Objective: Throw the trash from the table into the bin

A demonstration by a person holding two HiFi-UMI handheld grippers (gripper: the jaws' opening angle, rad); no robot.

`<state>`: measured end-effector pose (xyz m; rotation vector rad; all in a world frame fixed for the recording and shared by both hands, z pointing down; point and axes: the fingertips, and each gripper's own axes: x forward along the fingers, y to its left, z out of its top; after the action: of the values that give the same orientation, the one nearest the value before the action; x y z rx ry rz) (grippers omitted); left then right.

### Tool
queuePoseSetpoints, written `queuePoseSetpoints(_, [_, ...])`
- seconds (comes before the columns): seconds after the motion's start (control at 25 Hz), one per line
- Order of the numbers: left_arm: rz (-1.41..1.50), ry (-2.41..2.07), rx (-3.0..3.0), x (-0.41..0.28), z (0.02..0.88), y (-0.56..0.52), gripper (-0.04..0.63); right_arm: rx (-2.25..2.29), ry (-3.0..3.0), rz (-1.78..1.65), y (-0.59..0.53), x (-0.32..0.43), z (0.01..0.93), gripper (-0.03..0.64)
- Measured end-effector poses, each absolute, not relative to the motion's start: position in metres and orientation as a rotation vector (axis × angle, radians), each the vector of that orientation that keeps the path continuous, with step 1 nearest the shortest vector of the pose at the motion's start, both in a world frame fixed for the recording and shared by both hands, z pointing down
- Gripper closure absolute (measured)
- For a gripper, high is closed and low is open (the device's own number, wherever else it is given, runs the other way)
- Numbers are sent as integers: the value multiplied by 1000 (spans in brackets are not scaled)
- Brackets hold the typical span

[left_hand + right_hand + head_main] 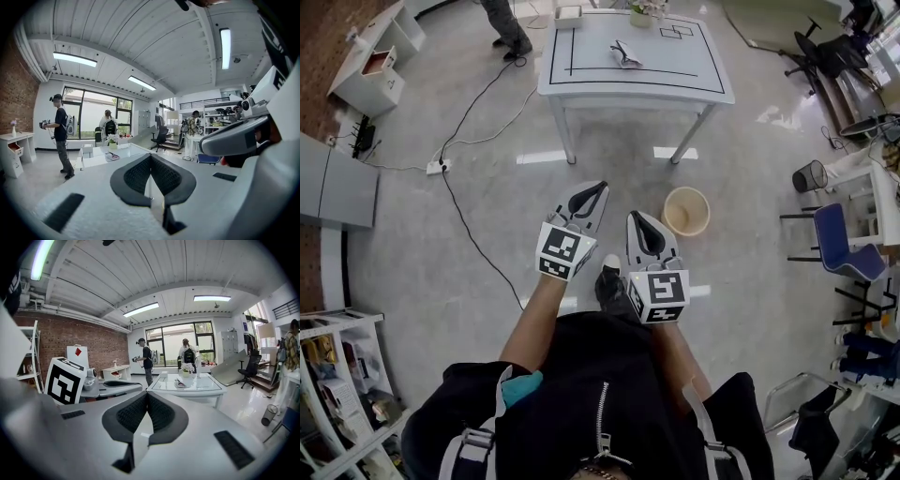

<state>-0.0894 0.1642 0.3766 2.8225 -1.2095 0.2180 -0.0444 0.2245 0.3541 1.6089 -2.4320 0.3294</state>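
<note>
While you stand on the glossy grey floor (422, 253) short of the white surface (581, 80), the trash (625, 54), a crumpled scrap, lies on top of it toward the far middle. It sits near a small flower pot (642, 11) and well apart from both your tools. Your left gripper (601, 187) points ahead toward the surface, its fingers (136, 176) pressed together at the tips with nothing between them. Your right gripper (635, 218) is just beside it, and there too the fingers (164, 414) are closed tip to tip and empty. The round beige bin (686, 211) stands on the floor just right of the right gripper, near the surface's front right leg. A person (506, 23) stands by the far left corner of the surface, and a dark cable (473, 225) runs across the floor from a power strip (439, 166).
</note>
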Motion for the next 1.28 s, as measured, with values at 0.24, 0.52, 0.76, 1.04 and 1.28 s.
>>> queuePoseSetpoints(0.24, [229,-1260,2806,-77,374,119,591,1564,-2465,320,179,-29,352,609])
queuePoseSetpoints(0.52, [230,-1324,2778,-69,369,75,591,1523,-2508,283,133,-17,347,609])
queuePoseSetpoints(0.76, [221,-1353,2750,-65,371,47,591,1477,-2520,293,104,-10,351,608])
queuePoseSetpoints(1.04, [225,-1368,2736,-64,374,28,591,1451,-2514,267,86,-9,354,607])
queuePoseSetpoints(1.28, [218,-1368,2713,-62,382,17,591,1452,-2504,286,78,-3,360,609])
